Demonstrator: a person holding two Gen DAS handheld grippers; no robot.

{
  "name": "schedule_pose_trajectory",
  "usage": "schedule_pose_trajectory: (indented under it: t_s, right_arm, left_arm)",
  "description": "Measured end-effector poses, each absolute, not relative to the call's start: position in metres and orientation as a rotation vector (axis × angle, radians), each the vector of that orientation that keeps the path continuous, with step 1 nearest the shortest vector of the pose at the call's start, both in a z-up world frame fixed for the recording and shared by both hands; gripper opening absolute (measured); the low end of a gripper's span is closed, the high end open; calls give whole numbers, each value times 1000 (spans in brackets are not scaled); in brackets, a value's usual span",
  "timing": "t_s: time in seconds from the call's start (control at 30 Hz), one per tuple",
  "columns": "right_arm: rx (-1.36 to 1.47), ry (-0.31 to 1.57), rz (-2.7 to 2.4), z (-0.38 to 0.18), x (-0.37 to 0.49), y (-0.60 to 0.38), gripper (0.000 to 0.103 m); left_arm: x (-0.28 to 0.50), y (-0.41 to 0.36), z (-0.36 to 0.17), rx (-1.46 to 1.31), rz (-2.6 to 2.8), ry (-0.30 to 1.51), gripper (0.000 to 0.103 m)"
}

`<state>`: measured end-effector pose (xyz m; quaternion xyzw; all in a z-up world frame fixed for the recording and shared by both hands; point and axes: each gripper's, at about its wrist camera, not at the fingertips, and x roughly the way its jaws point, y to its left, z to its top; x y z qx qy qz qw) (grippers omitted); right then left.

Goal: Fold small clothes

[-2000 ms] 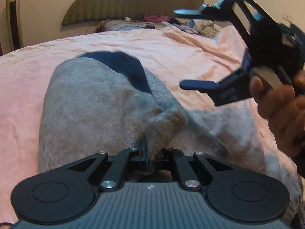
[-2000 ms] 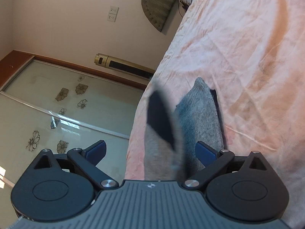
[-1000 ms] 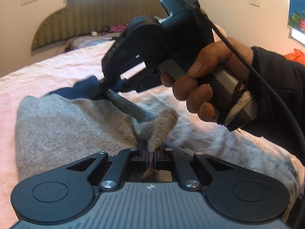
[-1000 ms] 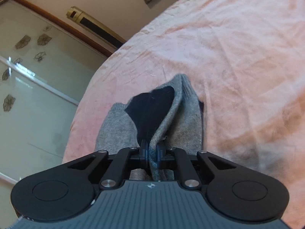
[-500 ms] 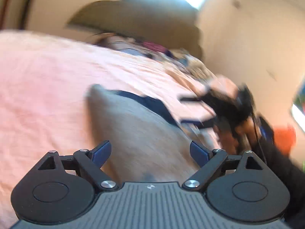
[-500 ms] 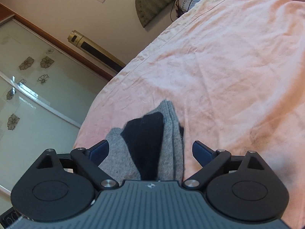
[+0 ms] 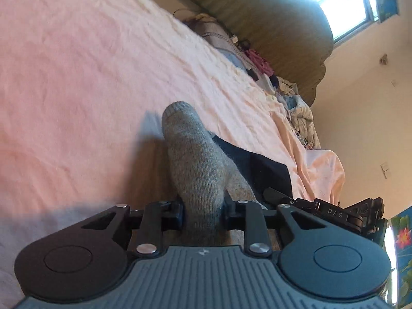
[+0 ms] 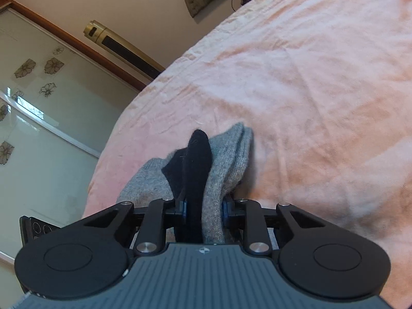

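A bed covered by a wrinkled pink sheet (image 8: 296, 82) carries a grey sock with a dark navy patch (image 7: 198, 164), bunched and partly lifted off the sheet. At the far end, by the headboard (image 7: 270, 25), lies a heap of mixed clothes (image 7: 296, 103)

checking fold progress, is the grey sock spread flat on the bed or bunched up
Bunched up. The grey sock stands in a doubled ridge with its black part on top, above the pink bedsheet, between the closing right hand-held gripper.
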<state>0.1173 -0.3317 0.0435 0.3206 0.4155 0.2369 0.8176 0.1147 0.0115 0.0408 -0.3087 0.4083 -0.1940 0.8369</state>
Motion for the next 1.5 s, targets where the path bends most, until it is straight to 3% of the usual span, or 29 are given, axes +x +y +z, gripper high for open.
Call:
schedule_pose_trajectory:
  t_s: [0.1, 0.17, 0.23, 0.27, 0.4, 0.57, 0.6, 0.63, 0.83, 0.87, 0.93, 1.0, 1.03, 1.1, 1.23, 1.37, 1.4, 1.43, 1.5]
  right_arm:
    - [719, 838, 554, 53, 139, -308, 28]
    - [753, 826, 565, 51, 158, -290, 36]
    - [730, 893, 496, 41, 171, -272, 86]
    - [711, 930, 459, 38, 171, -267, 89]
    - [622, 987, 565, 31, 128, -262, 86]
    - [531, 1029, 615, 26, 69, -262, 76]
    - [509, 1036, 625, 25, 62, -259, 62]
    - [473, 1059, 616, 23, 57, -255, 18]
    - [398, 993, 648, 40, 27, -260, 19]
    - [387, 1014, 633, 35, 26, -260, 20]
    - [416, 1021, 638, 27, 26, -264, 34]
    - [463, 1008, 608, 38, 31, -274, 50]
    - [476, 957, 584, 49, 33, -280, 54]
    - [543, 868, 587, 68, 49, -288, 54]
    - [589, 868, 574, 78, 112, -273, 54]
    - [564, 1009, 506, 53, 162, -245, 54]
    - [567, 1033, 522, 45, 167, -238, 52]
    - [550, 1041, 541, 41, 170, -232, 17]
    - [445, 1007, 564, 45, 167, -223, 13]
  left_arm:
    - [131, 32, 66, -603, -363, 793, 27]
    - [148, 45, 70, -550, -317, 791, 34]
    - [156, 59, 64, -485, -220, 811, 37]
    - [153, 70, 60, -503, -177, 836, 38]
    - [101, 100, 36, -645, -290, 910, 58]
    - [55, 84, 17, -663, -393, 938, 57]
    - [52, 77, 18, -643, -408, 945, 34]
    - [50, 72, 18, -614, -415, 964, 15]
    - [28, 64, 38, -486, -436, 940, 12]
    - [23, 62, 36, -428, -413, 937, 15]
    - [11, 61, 35, -337, -379, 899, 24]
    - [-5, 66, 45, -283, -340, 850, 53]
    - [-14, 69, 51, -271, -322, 805, 59]
    - [-31, 75, 59, -257, -300, 666, 75]
    - [-25, 71, 47, -199, -218, 634, 76]
    - [-20, 62, 25, -172, -196, 631, 78]
    - [-21, 62, 26, -173, -205, 626, 82]
    - [-19, 61, 25, -182, -198, 632, 83]
    - [-19, 66, 25, -217, -208, 631, 84]
